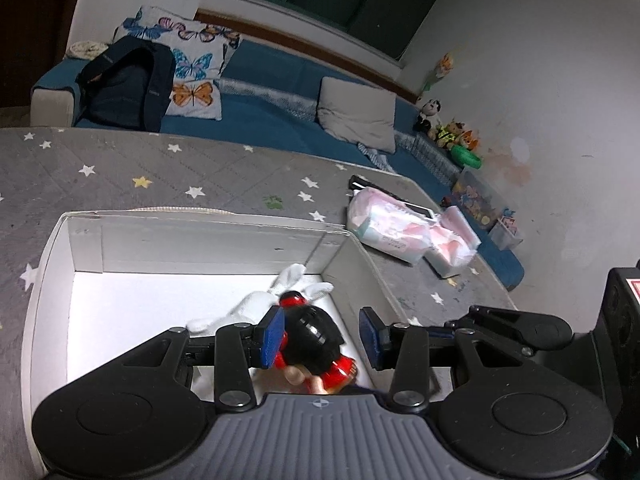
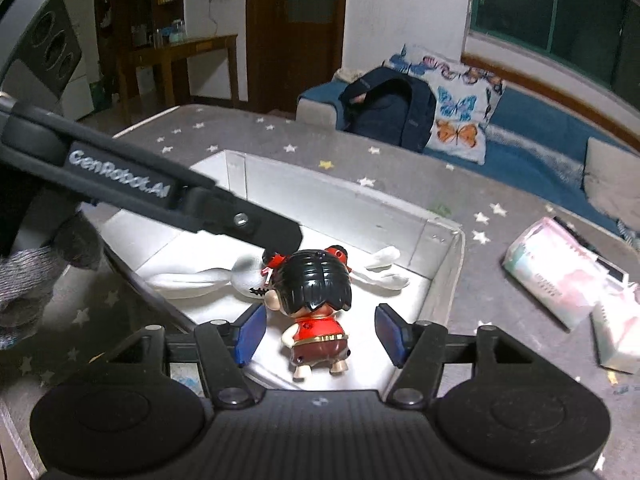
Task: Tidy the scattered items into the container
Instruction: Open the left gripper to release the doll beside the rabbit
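Observation:
A white open box (image 1: 200,240) (image 2: 448,276) sits on the grey star-patterned mat. Inside it stands a small doll (image 2: 316,304) with black hair and a red top; it also shows in the left wrist view (image 1: 316,336). A white bunny toy (image 2: 240,276) (image 1: 256,304) lies behind it on the box floor. My left gripper (image 1: 322,338) is open above the doll's head, pads apart on either side. My right gripper (image 2: 320,334) is open around the doll's body without touching. The left gripper's arm (image 2: 140,188) crosses the right wrist view.
Pink-and-white tissue packs (image 1: 400,228) (image 2: 560,280) lie on the mat right of the box. Beyond the mat is a blue sofa (image 1: 272,120) with a dark backpack (image 1: 128,84), pillows and plush toys. A wooden table (image 2: 180,60) stands at the far left.

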`<state>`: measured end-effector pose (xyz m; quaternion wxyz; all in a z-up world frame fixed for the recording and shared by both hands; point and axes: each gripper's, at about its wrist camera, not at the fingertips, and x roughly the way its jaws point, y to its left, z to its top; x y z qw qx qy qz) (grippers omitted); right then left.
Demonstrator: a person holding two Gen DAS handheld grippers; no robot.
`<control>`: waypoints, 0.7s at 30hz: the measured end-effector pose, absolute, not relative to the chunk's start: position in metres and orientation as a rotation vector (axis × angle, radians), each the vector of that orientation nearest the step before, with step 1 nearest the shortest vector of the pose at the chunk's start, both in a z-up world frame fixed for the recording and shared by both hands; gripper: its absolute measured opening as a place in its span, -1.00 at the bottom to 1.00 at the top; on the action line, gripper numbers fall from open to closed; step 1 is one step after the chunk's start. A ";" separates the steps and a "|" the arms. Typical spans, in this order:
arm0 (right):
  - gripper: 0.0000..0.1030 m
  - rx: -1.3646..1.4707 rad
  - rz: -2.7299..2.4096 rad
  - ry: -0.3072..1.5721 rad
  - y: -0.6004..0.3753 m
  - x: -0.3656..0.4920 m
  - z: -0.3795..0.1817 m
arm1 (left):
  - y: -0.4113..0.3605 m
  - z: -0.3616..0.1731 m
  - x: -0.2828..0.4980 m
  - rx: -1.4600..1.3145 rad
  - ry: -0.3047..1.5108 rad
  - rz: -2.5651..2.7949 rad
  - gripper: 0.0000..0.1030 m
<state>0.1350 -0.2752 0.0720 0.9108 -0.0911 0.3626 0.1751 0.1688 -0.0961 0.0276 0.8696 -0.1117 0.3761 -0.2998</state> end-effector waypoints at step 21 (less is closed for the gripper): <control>0.32 -0.163 0.292 0.603 -0.296 0.034 0.082 | -0.099 0.021 0.071 -0.193 0.766 -0.671 -0.14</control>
